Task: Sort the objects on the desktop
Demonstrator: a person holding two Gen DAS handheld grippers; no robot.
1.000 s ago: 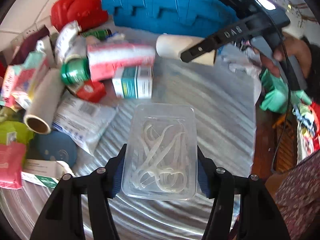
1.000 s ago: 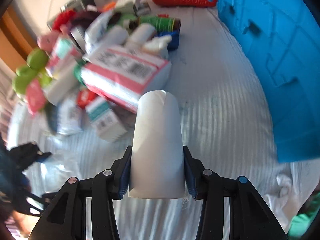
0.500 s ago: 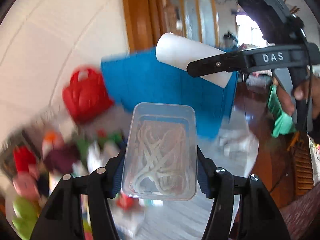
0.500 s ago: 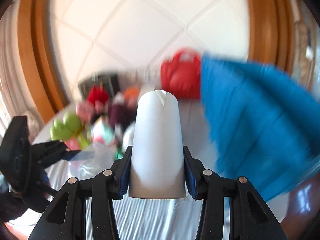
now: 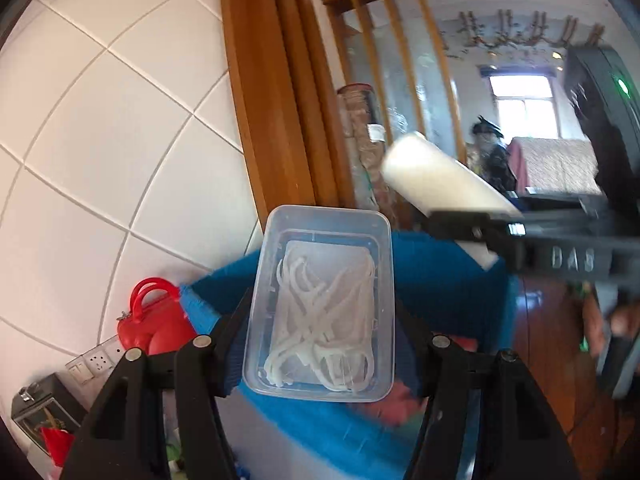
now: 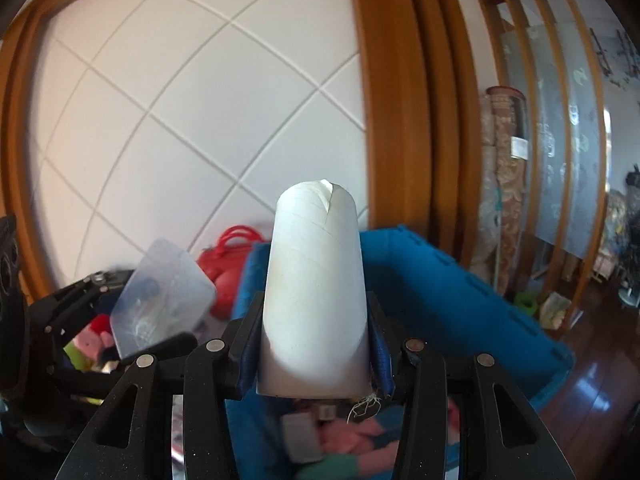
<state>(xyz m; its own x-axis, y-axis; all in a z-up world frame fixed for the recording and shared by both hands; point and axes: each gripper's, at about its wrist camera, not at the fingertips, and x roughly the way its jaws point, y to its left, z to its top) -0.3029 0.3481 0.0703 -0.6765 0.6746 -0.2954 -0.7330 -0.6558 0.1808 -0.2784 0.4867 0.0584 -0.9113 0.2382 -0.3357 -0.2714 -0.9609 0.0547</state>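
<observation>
One clear box (image 5: 320,304), one white roll (image 6: 316,304), one blue bin (image 6: 472,304), one red bag (image 5: 154,320).

The right hand-held gripper (image 6: 316,354) clamps a white paper roll (image 6: 316,292) above the blue bin (image 6: 460,300).

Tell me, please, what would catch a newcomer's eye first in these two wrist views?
Probably the two held items: a clear plastic box of white floss picks gripped in the left gripper, and a white paper roll clamped in the right gripper. Just behind and below both sits a bright blue bin with things already inside, and a red handbag stands against the white tiled wall.
</observation>
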